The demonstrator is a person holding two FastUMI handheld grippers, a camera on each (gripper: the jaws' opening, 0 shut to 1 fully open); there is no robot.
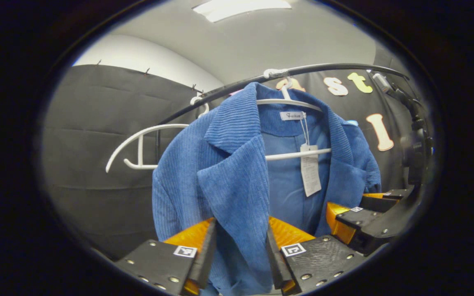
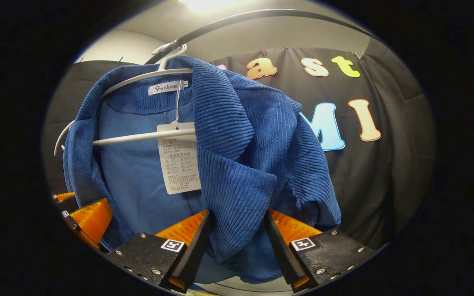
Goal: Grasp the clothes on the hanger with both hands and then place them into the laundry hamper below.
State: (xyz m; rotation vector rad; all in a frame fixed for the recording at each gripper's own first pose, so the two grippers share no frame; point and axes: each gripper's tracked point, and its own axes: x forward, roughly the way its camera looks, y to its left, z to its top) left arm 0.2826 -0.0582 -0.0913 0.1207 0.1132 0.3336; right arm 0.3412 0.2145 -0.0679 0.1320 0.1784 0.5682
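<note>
A blue corduroy jacket [image 1: 228, 164] hangs on a white hanger [image 1: 294, 154] from a black rail [image 1: 220, 89]. My left gripper [image 1: 241, 250] is open, and one lapel hangs down between its fingers, close to both. Farther right, the right gripper [image 1: 358, 224] is at the jacket's other front edge. In the right gripper view the same jacket [image 2: 237, 139] hangs on its hanger [image 2: 138, 137]. My right gripper [image 2: 237, 242] is open astride the other lapel, whose tip hangs loose between the fingers. The left gripper [image 2: 82, 222] shows at the lower left.
A second, bare white hanger [image 1: 138, 142] hangs on the rail to the left of the jacket. A paper tag [image 1: 310, 168] dangles inside the collar, also visible as the tag [image 2: 178, 158]. The rail [image 2: 261, 14] arches overhead. Black cloth walls stand close behind.
</note>
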